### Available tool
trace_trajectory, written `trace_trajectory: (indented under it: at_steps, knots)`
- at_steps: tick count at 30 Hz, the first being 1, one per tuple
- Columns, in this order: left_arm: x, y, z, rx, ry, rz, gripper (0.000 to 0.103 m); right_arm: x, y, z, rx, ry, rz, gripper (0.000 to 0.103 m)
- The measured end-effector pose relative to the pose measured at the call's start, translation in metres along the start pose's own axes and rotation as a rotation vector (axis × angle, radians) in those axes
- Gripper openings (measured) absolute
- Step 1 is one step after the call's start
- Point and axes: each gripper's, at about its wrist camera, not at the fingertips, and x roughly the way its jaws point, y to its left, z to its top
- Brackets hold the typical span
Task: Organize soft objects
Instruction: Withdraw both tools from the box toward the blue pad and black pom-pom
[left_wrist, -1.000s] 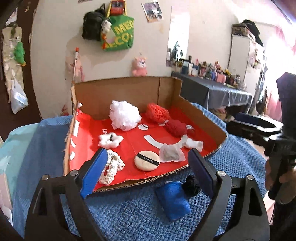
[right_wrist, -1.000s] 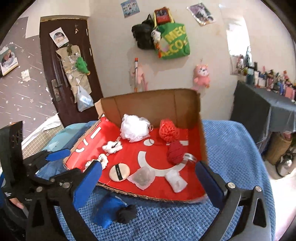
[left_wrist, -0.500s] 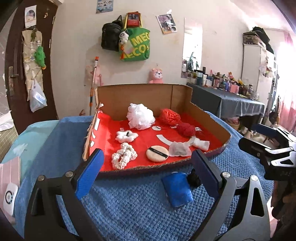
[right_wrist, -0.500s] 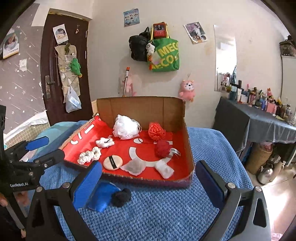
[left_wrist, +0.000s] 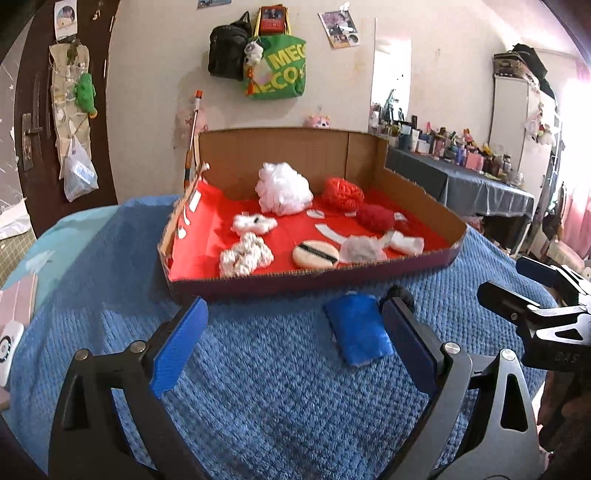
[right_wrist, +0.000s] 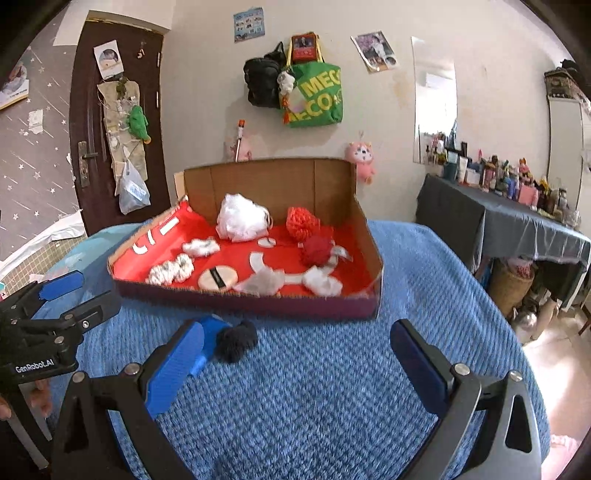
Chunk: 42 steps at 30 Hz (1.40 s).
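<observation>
Right wrist view first: the left gripper (right_wrist: 79, 295) over at the side has "GenRobot.AI" printed in white on its black body, easy to read. On the wall hangs a green tote bag (right_wrist: 317, 98) with yellow letters, "MEG" over "ECO" as far as I can make out, the rest is cut off by the fold. The posters and the photo on the door are too small to read.

Soft stuff sits in a cardboard box (left_wrist: 310, 282) with a red liner, on a blue blanket (left_wrist: 258, 369). Inside it: a white mesh pouf (left_wrist: 282, 188), an orange knit ball (left_wrist: 341, 190), a red yarn ball (left_wrist: 375, 218), a white scrunchie (left_wrist: 245, 254) and a round powder puff (left_wrist: 316, 253) with a black band; whatever is printed on the band is unreadable. Outside the box, right in front of it, a blue cloth (left_wrist: 358, 336) lies next to a black pom-pom (right_wrist: 236, 339).

Compared with a second ago, both cameras have dropped lower and pulled back, so the box looks flatter and more wall shows. Nothing in the box has moved.

Left gripper's fingers are spread wide with only blanket between them, and the right gripper (right_wrist: 299, 350) is spread wide too, pinching nothing.
</observation>
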Motion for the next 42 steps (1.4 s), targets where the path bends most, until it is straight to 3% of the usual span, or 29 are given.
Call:
trace_trajectory:
  at_steps: [9, 26, 42]
  knots:
    - [0.015, 0.000, -0.012, -0.007, 0.063, -0.022, 0.097, 0.013, -0.003, -0.019, 0.013, 0.062, -0.002, 0.103]
    - [0.040, -0.006, -0.012, 0.004, 0.152, -0.053, 0.097, 0.036, -0.008, -0.017, 0.028, 0.134, 0.036, 0.103]
    - [0.066, 0.004, -0.028, -0.027, 0.305, 0.001, 0.097, 0.061, -0.013, -0.040, 0.039, 0.302, 0.002, 0.103]
